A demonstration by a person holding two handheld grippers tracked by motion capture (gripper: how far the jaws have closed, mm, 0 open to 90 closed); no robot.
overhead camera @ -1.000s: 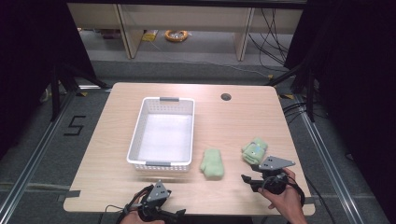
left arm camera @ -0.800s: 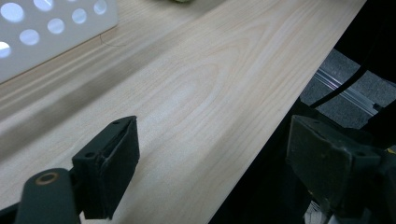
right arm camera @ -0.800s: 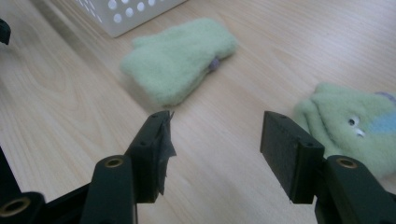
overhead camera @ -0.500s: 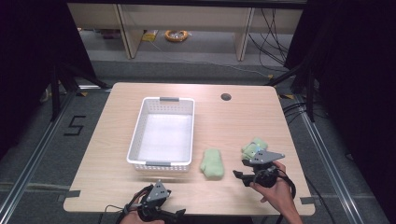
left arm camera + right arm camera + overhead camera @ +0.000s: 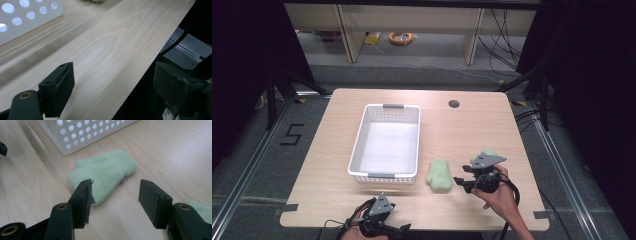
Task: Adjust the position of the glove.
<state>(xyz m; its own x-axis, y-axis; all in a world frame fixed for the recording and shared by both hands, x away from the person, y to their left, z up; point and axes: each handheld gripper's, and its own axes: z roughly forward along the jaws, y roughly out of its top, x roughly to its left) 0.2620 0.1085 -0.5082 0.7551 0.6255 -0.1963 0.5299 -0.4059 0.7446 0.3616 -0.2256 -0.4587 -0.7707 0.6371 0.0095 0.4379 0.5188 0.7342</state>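
since a second ago the right gripper (image 5: pixel 462 181), jaws apart and empty, has slid left toward the green mitten (image 5: pixel 439 174) near the table's (image 5: pixel 472 125) front edge; centre over it, then close. left gripper's (image 5: pixel 404 227) jaws apart.

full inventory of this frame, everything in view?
basket: 1, white perforated plastic, table centre-left, looks empty
mitten: 1, pale green, flat on table just right of basket, in front of right gripper
second mitten: 1, pale green, near table's right edge, partly hidden behind right gripper
table: 1, light wood, round dark hole near far edge
yellow coil: 1, on floor beyond table
left gripper: 1, black, open, at near table edge
right gripper: 1, black, open, aimed at mitten, nothing between the pads
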